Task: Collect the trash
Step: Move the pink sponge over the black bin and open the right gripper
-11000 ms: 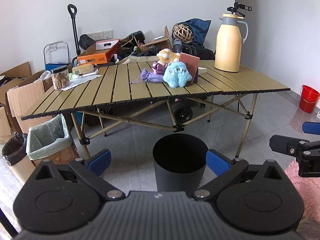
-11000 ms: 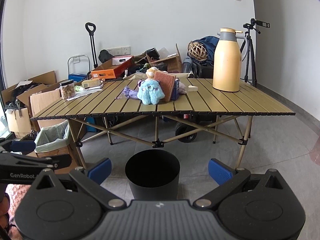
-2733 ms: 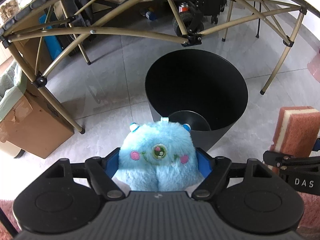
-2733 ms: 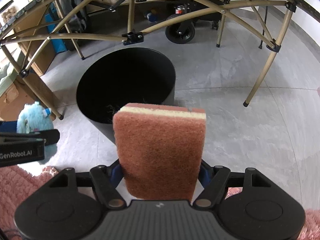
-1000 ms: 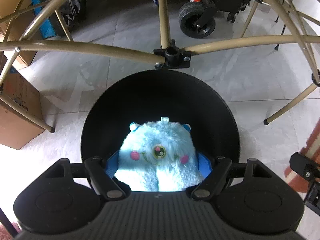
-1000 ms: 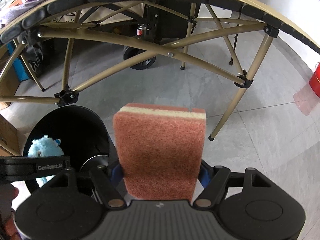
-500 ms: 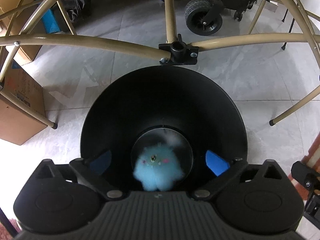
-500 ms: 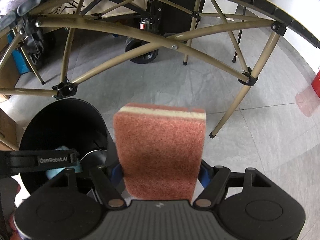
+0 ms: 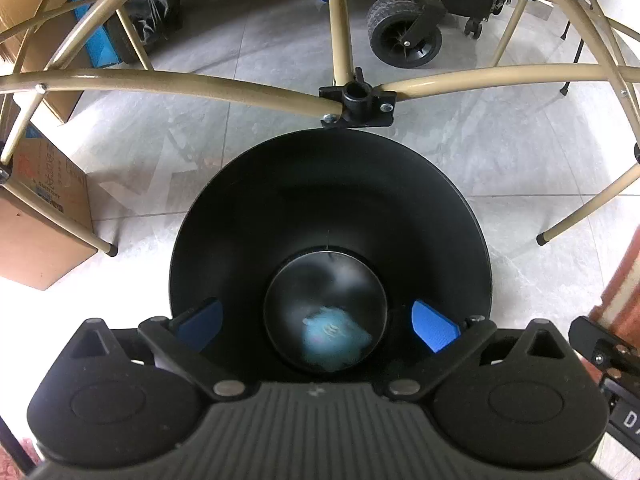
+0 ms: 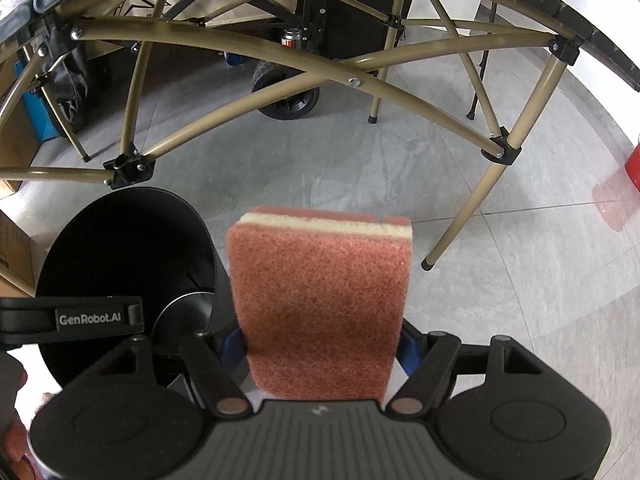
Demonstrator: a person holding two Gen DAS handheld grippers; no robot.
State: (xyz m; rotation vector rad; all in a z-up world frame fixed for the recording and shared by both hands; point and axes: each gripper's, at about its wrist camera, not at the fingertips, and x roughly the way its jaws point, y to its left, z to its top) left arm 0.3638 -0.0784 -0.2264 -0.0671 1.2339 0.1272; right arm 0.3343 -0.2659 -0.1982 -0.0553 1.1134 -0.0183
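Observation:
A black round bin [image 9: 332, 184] stands on the floor under the table frame. My left gripper [image 9: 318, 322] hangs open over its mouth, the blue pads wide apart with nothing between them. A blue plush toy [image 9: 334, 338] lies blurred at the bottom of the bin. My right gripper [image 10: 320, 344] is shut on a reddish-brown scouring sponge [image 10: 320, 300] with a cream layer on top, held upright to the right of the bin [image 10: 120, 248]. The sponge's edge [image 9: 624, 292] shows at the right rim of the left wrist view.
Tan folding-table legs and a black joint [image 9: 358, 106] cross just behind the bin. A cardboard box [image 9: 36, 216] stands at the left, a black wheel [image 9: 406, 36] behind. A table leg foot [image 10: 428, 264] rests right of the sponge. Grey tiled floor all around.
My left gripper opened and let go of the blue plush toy, which dropped to the bottom of the bin. The right gripper kept its hold on the sponge and barely moved.

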